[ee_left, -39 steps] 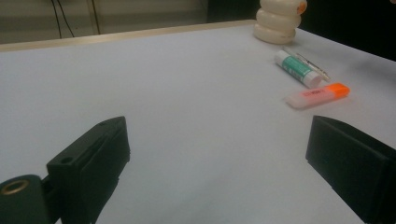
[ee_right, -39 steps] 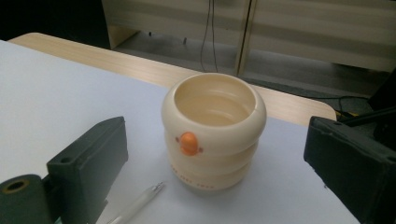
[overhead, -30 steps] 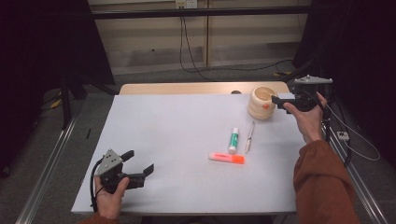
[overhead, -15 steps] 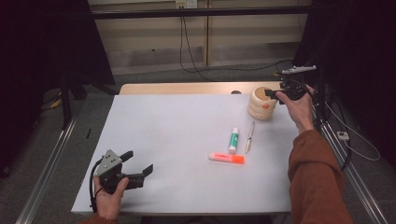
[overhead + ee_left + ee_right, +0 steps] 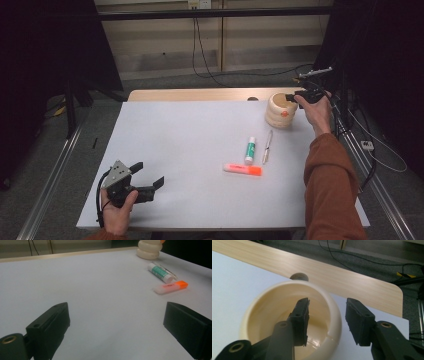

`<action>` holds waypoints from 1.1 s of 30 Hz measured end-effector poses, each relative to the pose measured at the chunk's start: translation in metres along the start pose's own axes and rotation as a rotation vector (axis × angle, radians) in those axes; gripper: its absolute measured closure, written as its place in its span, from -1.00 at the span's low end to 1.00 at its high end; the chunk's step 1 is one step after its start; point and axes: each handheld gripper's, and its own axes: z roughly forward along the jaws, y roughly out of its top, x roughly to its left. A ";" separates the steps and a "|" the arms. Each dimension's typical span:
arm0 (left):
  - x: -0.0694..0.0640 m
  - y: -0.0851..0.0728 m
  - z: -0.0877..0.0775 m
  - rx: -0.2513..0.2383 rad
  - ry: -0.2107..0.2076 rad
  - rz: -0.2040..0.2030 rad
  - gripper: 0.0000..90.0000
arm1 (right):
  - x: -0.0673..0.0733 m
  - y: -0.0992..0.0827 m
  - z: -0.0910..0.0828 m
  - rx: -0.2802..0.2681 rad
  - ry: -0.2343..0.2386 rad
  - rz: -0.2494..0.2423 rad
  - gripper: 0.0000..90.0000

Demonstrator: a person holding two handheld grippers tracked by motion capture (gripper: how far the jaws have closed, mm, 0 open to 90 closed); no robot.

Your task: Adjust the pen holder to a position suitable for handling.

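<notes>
Right gripper [image 5: 327,322] jaws have been closing, now straddling the cream ribbed wooden cup's [image 5: 287,315] rim near the tabletop's far right corner (not pinching yet); left gripper [image 5: 117,325] gapes wide, empty.

We can't read any text, brand or no. in these pics. The glue stick [image 5: 160,273] has a green label w/ print on it, but it's too small & blurry to make out. The orange highlighter [image 5: 170,287] shows a faint mark on its pale cap end, also illegible to us.
</notes>
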 end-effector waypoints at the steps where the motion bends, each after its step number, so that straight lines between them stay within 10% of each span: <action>1: 0.000 0.000 0.000 0.003 -0.002 0.003 -0.85 | -0.003 -0.002 0.002 -0.005 0.011 0.015 0.29; 33: -0.001 -0.001 0.005 0.042 -0.037 0.009 -0.84 | 0.001 -0.008 0.015 0.010 -0.002 0.080 0.66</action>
